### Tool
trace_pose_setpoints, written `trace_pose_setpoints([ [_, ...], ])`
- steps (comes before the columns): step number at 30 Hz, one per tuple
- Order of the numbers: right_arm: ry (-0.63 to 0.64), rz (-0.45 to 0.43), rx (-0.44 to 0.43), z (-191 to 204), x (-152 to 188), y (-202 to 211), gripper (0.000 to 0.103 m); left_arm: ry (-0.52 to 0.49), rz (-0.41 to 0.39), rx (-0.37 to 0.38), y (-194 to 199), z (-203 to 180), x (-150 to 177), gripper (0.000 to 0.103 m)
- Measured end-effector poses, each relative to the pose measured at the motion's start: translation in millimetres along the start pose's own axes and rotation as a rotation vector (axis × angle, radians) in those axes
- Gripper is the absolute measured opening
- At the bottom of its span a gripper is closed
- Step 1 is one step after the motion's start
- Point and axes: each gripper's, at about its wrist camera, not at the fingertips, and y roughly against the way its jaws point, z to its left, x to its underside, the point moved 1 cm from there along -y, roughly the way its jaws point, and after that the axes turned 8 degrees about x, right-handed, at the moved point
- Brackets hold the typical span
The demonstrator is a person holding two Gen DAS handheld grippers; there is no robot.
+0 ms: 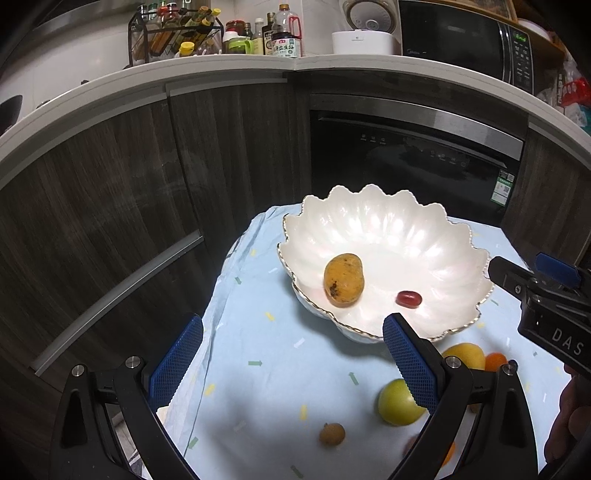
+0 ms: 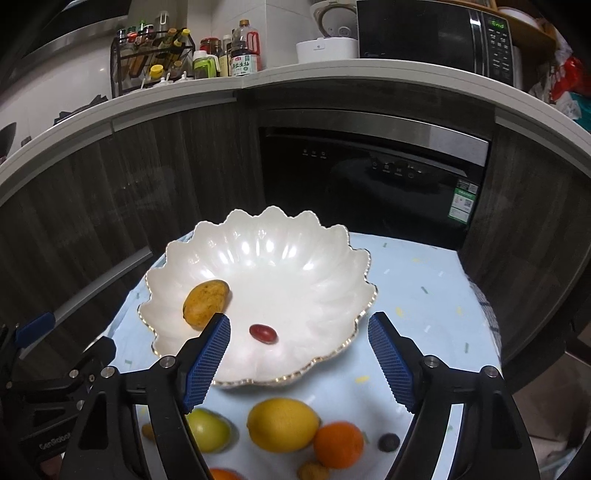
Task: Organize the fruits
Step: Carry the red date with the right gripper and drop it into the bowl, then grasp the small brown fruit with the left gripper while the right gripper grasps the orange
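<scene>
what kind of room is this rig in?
Almost certainly a home kitchen: a microwave and a rack of condiment bottles stand on the counter, with a built-in dishwasher below it.

Dark wood-grain cabinets [image 2: 92, 206] curve beneath a white countertop [image 2: 332, 68]. A black built-in dishwasher [image 2: 369, 184] sits among them (its door carries a green label). Above stand a black microwave [image 2: 436, 33], a white rice cooker [image 1: 365, 33], a wire rack of bottles [image 1: 173, 33] and sauce jars. Light glares off the white wall.

A microwave [image 2: 436, 33], bottle rack [image 2: 151, 55] and rice cooker [image 1: 364, 27] line the counter [image 1: 221, 70].
</scene>
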Motion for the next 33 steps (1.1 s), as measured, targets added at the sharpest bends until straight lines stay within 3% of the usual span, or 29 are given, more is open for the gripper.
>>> trace_pose_setpoints([
  [18,-0.049,0.031,0.034,-23,51,50,0.078,-0.094,-0.013,0.058,43,-21,29,0.099],
  [33,-0.028,0.053,0.016,-3,85,65,0.078,-0.149,0.008,0.096,57,-9,57,0.099],
])
